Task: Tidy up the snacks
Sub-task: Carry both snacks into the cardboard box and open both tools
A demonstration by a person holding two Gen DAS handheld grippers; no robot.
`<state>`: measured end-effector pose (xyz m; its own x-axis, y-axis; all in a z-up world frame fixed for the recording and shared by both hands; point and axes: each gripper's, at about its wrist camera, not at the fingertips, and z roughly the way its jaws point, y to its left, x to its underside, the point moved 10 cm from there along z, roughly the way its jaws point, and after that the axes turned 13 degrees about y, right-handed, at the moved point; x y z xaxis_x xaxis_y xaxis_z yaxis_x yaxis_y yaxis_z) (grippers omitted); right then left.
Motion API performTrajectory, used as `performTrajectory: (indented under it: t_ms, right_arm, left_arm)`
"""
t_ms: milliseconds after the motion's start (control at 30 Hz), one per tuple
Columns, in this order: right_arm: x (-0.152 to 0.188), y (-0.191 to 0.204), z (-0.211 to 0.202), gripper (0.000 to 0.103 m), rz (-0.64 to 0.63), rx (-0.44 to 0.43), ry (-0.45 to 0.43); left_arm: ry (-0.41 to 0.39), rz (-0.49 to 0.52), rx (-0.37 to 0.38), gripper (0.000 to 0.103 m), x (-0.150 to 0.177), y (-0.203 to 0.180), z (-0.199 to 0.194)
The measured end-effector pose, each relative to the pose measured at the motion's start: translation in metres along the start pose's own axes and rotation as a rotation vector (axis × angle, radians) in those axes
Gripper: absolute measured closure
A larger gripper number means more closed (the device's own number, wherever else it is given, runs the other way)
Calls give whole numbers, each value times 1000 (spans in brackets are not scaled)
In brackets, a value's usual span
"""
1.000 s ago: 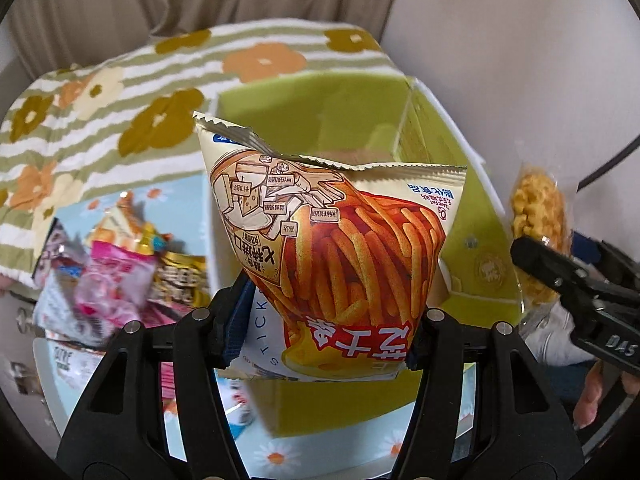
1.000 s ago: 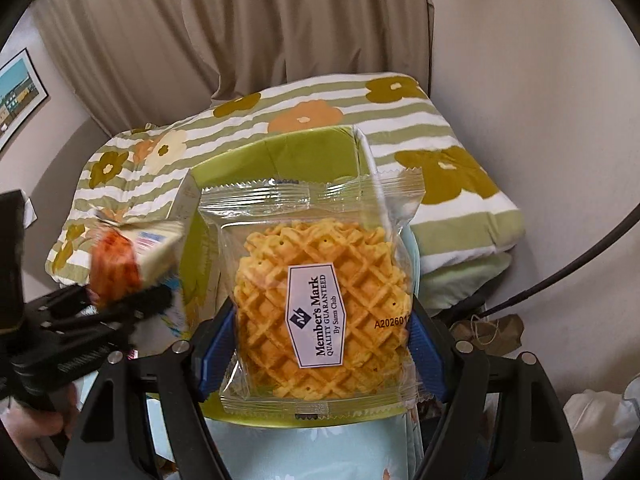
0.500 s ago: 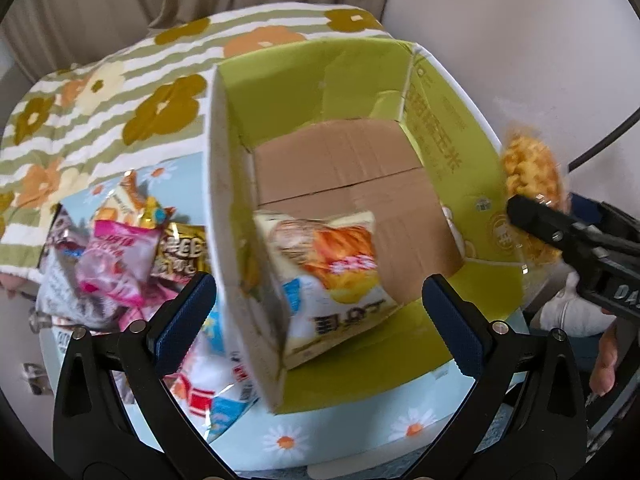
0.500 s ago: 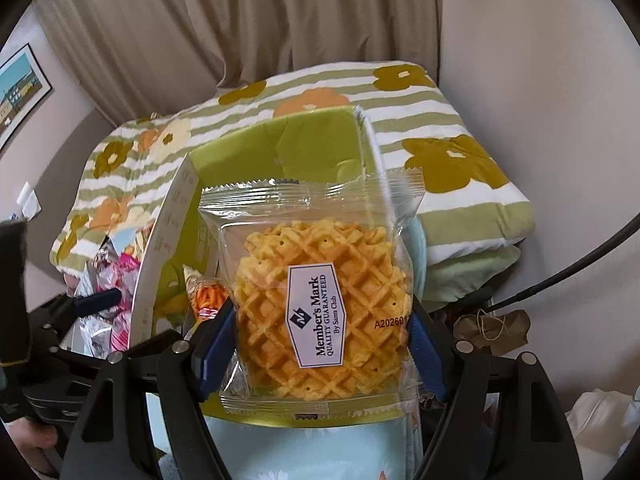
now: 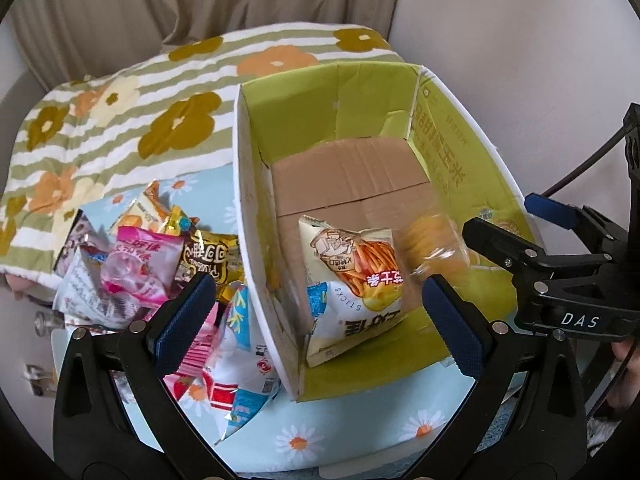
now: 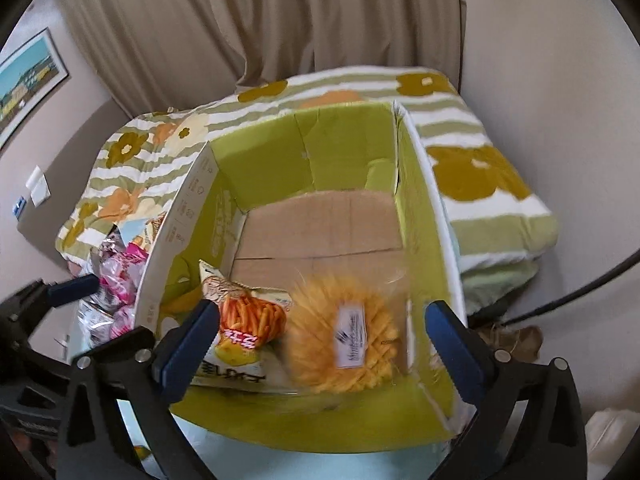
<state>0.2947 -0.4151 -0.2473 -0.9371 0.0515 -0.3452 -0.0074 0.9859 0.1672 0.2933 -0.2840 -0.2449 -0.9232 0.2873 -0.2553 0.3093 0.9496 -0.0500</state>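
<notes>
Cardboard box (image 5: 452, 152) — green inside, white rim, brown floor — sitting open-topped on a daisy-print cloth (image 5: 304, 440), backing onto a striped floral blanket (image 5: 120, 120). Far half of the floor lying bare; walls standing upright all round.

Stick-snack bag (image 5: 352, 280) leaning inside against the near-left wall, lower corner touching the floor near the front.

Waffle packet (image 6: 344, 340) showing blurred inside the box, just right of the stick-snack bag, between it and the right-hand wall; impossible to tell whether resting or in mid-air.

Left gripper (image 5: 316, 320) hovering over the near-left rim, jaws spread wide and gripping nothing, blue pads (image 5: 184, 316) straddling the wall's edge.

Right gripper (image 6: 320, 344) hanging over the near rim, jaws having just been opening, now standing wide; waffle packet lying below and between them, pads pressing on nothing.

Loose pile of snack packets (image 5: 140, 272) crowding the cloth outside the left wall, some touching it — pink, gold and silver wrappers overlapping.
</notes>
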Motion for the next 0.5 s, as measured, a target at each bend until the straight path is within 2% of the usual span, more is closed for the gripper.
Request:
performTrajectory:
  t_ms: [233, 500]
  right_arm:
    - [6, -5, -6, 1, 54, -71, 27]
    - [14, -3, -19, 1, 21, -45, 46]
  left_arm:
    - [-23, 6, -22, 1, 4, 1, -10]
    - [-62, 1, -46, 1, 13, -1, -29]
